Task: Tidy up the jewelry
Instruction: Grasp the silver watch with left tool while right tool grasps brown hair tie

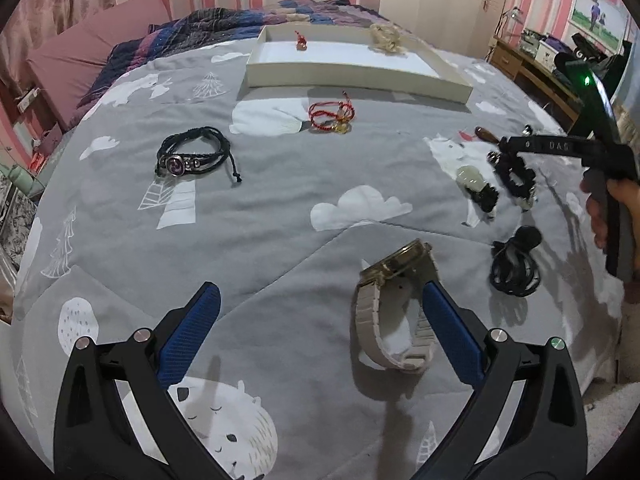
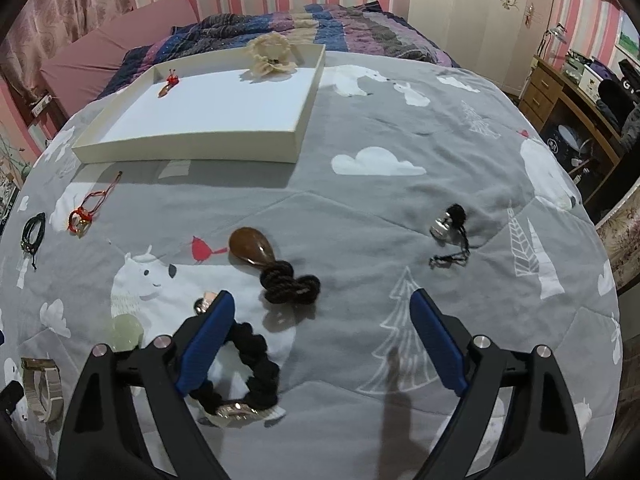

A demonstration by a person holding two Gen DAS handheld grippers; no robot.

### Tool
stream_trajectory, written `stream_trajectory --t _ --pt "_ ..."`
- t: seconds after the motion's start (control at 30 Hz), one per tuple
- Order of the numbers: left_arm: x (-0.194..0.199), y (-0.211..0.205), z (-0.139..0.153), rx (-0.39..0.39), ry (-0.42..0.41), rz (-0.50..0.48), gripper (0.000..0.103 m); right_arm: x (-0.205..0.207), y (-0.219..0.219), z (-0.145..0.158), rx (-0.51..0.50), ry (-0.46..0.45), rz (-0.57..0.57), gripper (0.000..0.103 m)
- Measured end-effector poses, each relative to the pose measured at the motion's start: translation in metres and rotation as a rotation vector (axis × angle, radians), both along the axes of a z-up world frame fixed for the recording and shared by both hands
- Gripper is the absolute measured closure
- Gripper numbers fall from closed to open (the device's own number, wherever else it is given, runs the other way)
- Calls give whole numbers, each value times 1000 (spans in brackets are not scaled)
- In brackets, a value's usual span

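My left gripper (image 1: 320, 288) is open low over the grey bedspread. A gold watch with a pale band (image 1: 392, 308) stands on edge between its fingers, against the right pad (image 1: 448, 332). My right gripper (image 2: 320, 298) is open too. A black beaded bracelet (image 2: 248, 364) lies by its left finger, and a brown pendant on a knotted black cord (image 2: 256, 248) lies just ahead. The white tray (image 2: 188, 150) at the back holds a beige fabric flower (image 2: 272, 56) and a small red charm (image 2: 170, 82).
Loose on the bedspread are a red cord bracelet (image 1: 332, 116), a black leather bracelet (image 1: 192, 156), a pale jade pendant (image 1: 472, 176), a black cord bundle (image 1: 516, 264) and a silver pendant on black cord (image 2: 448, 228). A hand (image 1: 624, 200) shows at the right. A wooden desk (image 2: 560, 92) stands beyond the bed.
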State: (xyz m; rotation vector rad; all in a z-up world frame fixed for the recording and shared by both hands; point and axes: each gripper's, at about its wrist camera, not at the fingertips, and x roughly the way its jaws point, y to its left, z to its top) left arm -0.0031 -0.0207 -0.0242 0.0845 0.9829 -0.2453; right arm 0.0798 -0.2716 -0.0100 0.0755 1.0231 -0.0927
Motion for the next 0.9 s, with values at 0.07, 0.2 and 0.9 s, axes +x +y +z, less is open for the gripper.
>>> stream_trajectory --t 0.07,0.2,0.9 --pt "4 -1 -4 -15 21 -11 16 5 1 -3 18 16 10 33" --pt "8 -6 -13 -13 55 -27 31 11 3 -9 26 33 19 41" --pt "13 -15 -22 4 83 -63 57 14 4 -15 52 43 44 68"
